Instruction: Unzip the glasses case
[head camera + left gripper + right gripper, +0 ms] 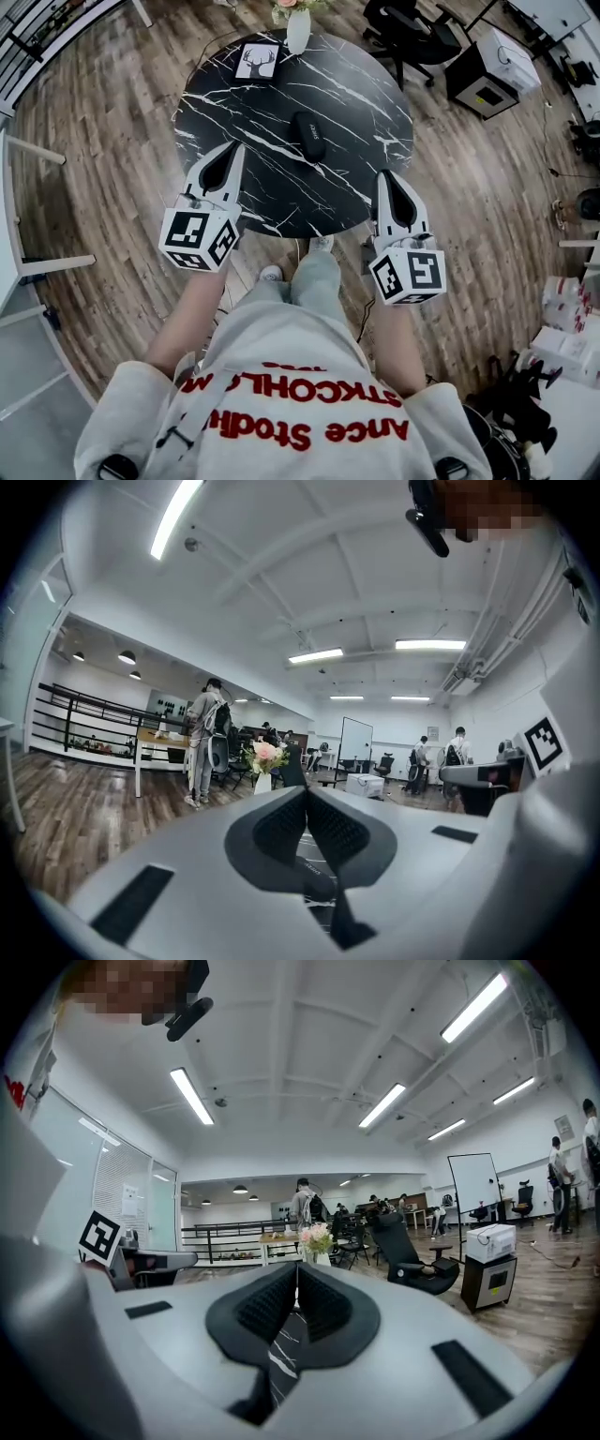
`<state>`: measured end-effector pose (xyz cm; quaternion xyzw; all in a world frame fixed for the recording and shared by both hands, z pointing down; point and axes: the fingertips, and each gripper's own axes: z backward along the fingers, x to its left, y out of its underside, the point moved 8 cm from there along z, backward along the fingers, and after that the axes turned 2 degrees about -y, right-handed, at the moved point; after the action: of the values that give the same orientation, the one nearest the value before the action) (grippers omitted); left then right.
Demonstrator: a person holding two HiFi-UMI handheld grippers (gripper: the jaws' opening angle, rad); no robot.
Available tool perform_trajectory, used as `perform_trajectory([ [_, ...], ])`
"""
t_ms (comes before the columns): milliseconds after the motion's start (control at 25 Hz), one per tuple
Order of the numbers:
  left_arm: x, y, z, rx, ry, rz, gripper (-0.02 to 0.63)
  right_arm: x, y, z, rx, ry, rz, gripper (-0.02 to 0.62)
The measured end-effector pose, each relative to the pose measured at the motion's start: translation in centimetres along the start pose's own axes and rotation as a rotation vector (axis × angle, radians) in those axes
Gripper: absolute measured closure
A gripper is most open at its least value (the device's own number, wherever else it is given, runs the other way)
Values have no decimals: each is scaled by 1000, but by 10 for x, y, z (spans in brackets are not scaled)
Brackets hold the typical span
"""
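Observation:
The black oval glasses case (307, 134) lies zipped near the middle of the round black marble table (366, 94). My left gripper (236, 146) hovers over the table's near left edge, jaws shut and empty, with the case ahead of it to the right. My right gripper (383, 174) is at the near right edge, also shut and empty, with the case ahead to its left. In the left gripper view the pads (281, 829) meet, and a dark rounded shape (312, 877), seemingly the case, shows below them. The right gripper view shows its pads (270, 1305) together over the marble top (279, 1365).
A framed deer picture (256, 60) and a white vase of flowers (298, 28) stand at the table's far edge. Beyond are a black office chair (409, 33) and a boxy unit (491, 67). White furniture (14, 244) stands at the left. People stand far off (204, 738).

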<state>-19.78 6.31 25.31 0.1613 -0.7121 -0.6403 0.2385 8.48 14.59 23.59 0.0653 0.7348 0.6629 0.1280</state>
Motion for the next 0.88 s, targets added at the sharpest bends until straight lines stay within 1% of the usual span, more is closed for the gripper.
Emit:
perform_trajectory([
  [120,5,6,-29,14,-30,12,595,-23,1,-34,4,-46,0,577],
  [280,3,12,-72,38,-89,33,595,-61,-8,-78,0,-129,26,577],
  [480,-6,28,-120,116,-146,56,595,-102,-12,-125,29,-241,50,577],
  [680,-7,50,-152,171,-164,109,595,-126,3,-153,76,-284,24,577],
  [880,2,75,-176,242,-165,145,595,-132,25,-175,138,-303,2,577],
])
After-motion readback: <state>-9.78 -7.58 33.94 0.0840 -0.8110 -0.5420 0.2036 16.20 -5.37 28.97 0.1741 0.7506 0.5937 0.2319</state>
